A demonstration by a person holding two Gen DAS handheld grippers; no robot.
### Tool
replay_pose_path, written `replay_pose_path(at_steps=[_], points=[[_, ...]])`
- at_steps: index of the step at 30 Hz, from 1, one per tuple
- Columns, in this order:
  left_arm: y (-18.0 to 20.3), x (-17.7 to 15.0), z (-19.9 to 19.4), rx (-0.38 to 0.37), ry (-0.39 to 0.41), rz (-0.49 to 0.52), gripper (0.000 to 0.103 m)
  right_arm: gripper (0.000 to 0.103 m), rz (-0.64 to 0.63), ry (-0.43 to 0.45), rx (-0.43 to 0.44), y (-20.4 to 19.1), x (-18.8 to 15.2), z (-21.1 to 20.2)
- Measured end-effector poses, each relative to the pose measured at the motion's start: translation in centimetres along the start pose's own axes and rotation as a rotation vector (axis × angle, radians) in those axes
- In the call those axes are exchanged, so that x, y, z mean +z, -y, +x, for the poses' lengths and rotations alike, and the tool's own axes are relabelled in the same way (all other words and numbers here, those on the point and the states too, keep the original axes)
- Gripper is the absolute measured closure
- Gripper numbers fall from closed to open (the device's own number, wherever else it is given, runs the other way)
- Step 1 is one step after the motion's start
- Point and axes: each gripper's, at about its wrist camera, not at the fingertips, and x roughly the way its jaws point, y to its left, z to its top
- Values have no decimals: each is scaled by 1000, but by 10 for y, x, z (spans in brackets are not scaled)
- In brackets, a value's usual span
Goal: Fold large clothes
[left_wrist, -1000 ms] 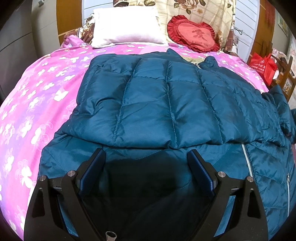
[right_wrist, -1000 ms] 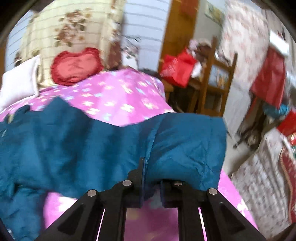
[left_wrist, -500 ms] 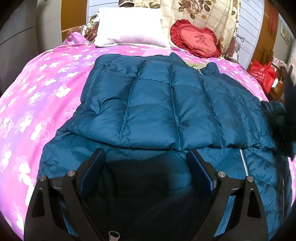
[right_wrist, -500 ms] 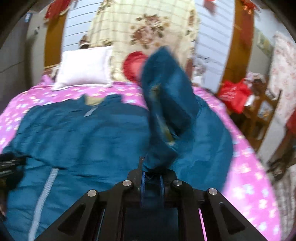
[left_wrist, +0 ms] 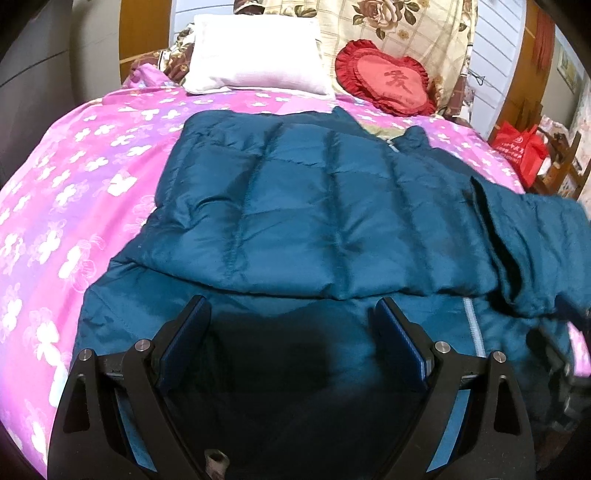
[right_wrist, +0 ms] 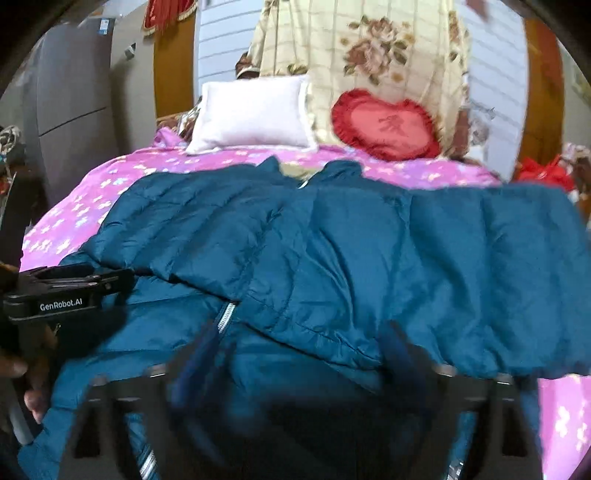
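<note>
A large teal quilted down jacket point(left_wrist: 314, 206) lies spread on the pink flowered bed point(left_wrist: 74, 177), zipper side up. Its left sleeve is folded across the body. In the right wrist view the right sleeve point(right_wrist: 461, 266) also lies folded across the jacket point(right_wrist: 221, 229). My left gripper point(left_wrist: 291, 332) is open and empty, just above the jacket's lower hem. My right gripper point(right_wrist: 299, 350) is blurred by motion, its jaws spread wide and empty over the lower jacket. The left gripper's body point(right_wrist: 66, 291) shows at the left of the right wrist view.
A white pillow point(left_wrist: 255, 55) and a red heart cushion point(left_wrist: 388, 79) lie at the head of the bed against a floral quilt point(left_wrist: 406, 29). A red bag point(left_wrist: 521, 151) and a wooden chair stand off the bed's right side.
My right gripper carried the right sleeve across over the jacket body, then opened and let it go. The sleeve now lies folded on the jacket. My left gripper stayed open and barely moved.
</note>
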Motion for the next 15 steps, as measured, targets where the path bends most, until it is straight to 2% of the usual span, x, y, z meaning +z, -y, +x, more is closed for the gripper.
replay_pose_path(at_steps=[4, 6, 10, 13, 15], points=[[31, 7, -28, -117, 55, 3, 12, 13, 6, -66, -55, 11, -13, -17], [57, 11, -35, -173, 56, 49, 12, 13, 39, -122, -83, 25, -23, -25], [115, 12, -20, -276, -18, 158, 12, 13, 150, -200, -113, 58, -42, -40], [145, 15, -5, -291, -41, 170, 12, 13, 197, -229, -147, 77, -51, -44], [160, 18, 8, -341, -62, 164, 12, 13, 206, -278, -145, 83, -57, -37]])
